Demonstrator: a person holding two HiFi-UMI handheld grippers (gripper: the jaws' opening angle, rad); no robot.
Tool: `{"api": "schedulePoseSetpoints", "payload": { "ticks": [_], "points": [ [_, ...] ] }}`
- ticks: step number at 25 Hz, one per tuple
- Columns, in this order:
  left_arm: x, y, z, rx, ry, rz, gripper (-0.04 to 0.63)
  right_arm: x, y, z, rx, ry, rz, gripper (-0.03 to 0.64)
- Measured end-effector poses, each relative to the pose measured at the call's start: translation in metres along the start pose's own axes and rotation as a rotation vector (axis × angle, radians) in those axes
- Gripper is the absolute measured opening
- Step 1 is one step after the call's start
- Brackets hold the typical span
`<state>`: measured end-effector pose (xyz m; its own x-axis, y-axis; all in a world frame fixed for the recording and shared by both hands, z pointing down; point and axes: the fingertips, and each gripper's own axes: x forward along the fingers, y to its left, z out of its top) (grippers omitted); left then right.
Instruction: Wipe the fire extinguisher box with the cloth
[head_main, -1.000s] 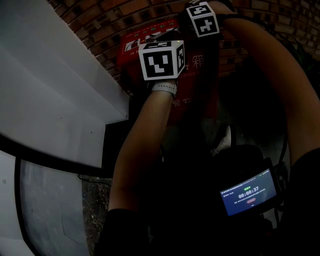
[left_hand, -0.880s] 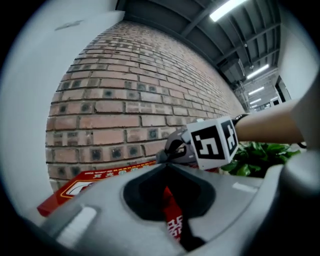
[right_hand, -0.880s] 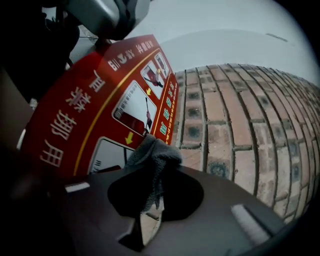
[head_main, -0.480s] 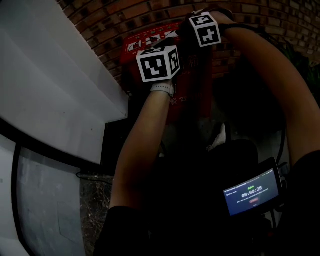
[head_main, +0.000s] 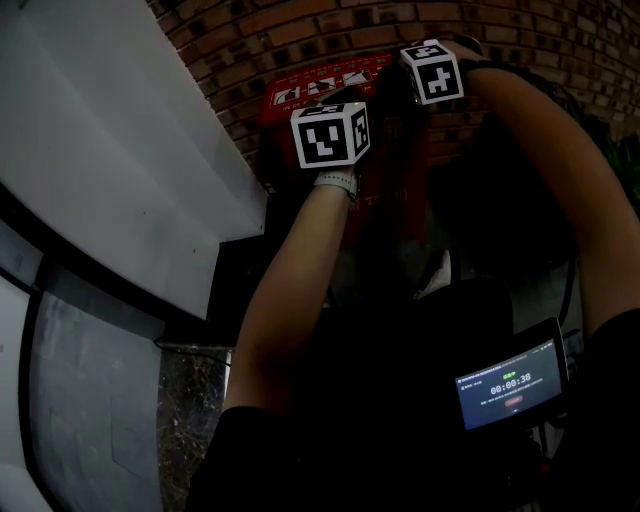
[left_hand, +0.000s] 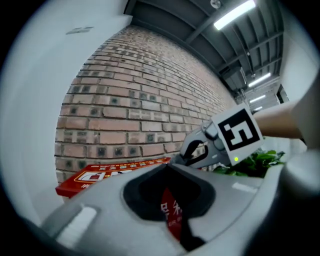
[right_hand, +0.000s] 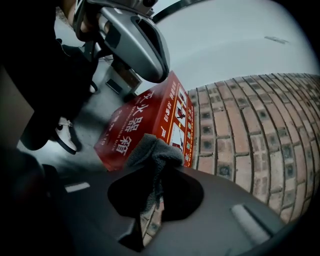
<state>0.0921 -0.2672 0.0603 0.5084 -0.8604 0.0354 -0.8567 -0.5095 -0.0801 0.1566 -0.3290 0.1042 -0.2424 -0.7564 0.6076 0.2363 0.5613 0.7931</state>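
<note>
Cloth (right_hand: 153, 154) clamped in right gripper (right_hand: 149, 207)

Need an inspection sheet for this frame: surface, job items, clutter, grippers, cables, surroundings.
Surface: grey floor, dimly lit; the box stands on it against the wall.
Job's things: red fire extinguisher box with white lettering on its front; grey cloth bunched by the box's top edge, contact cannot be told.
Clutter: green plant; small lit screen.
Grippers: left gripper shut with nothing in it, near the box's top; right gripper shut on the cloth.
Cables: one thin dark lead beside the person's right arm, ends not seen.
Surroundings: brick wall; white panel; ceiling strip lights.
</note>
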Motion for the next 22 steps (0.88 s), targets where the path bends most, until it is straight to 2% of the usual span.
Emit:
{"api": "schedulePoseSetpoints", "payload": {
  "ticks": [4,9,13,18,22],
  "points": [
    [-0.004,-0.008,0.001,0.017,0.004,0.000,0.003,-0.016,0.012,0.007,-0.017,-0.015,0.081,0.031],
    [0.004,-0.019,-0.005,0.006,0.007,-0.023,0.003,-0.020,0.010,-0.005,-0.045,0.020,0.071,0.032],
    [0.023,-0.030,-0.003,0.006,0.010,-0.050,0.003,-0.019,-0.008,-0.032,-0.014,0.045,0.016,0.032],
    [0.057,-0.041,-0.001,0.008,0.012,-0.071,0.003,0.000,-0.041,-0.074,-0.010,0.130,-0.117,0.032],
    [0.082,-0.052,-0.008,-0.042,0.006,-0.125,0.003,0.024,-0.063,-0.093,-0.015,0.175,-0.200,0.032]
  ]
}}
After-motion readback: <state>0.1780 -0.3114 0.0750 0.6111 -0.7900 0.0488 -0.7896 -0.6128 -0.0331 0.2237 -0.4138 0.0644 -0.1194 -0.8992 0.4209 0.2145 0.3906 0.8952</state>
